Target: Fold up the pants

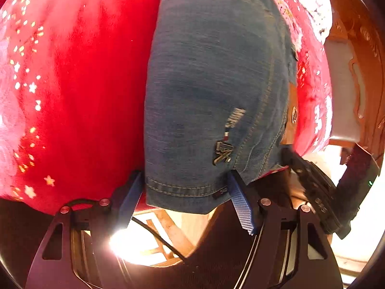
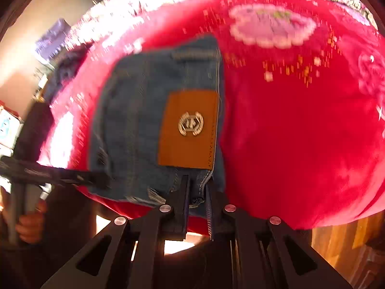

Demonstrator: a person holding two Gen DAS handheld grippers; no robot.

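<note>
Currently: jeans (image 1: 211,91) on red blanket (image 1: 79,101); left gripper (image 1: 185,192) spread astride hem, right gripper (image 2: 197,192) pinching waistband edge.

The folded pants (image 1: 211,91) lie on the blanket (image 1: 79,101), at its near edge.

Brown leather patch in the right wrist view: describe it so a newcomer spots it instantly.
Start from the red floral blanket filling the view; on it lie the folded blue denim pants. On their right part, just above the right gripper, whose fingers are shut on the denim edge, sits the tan rectangular leather patch, the only brown piece, with a round gold metal emblem.
</note>
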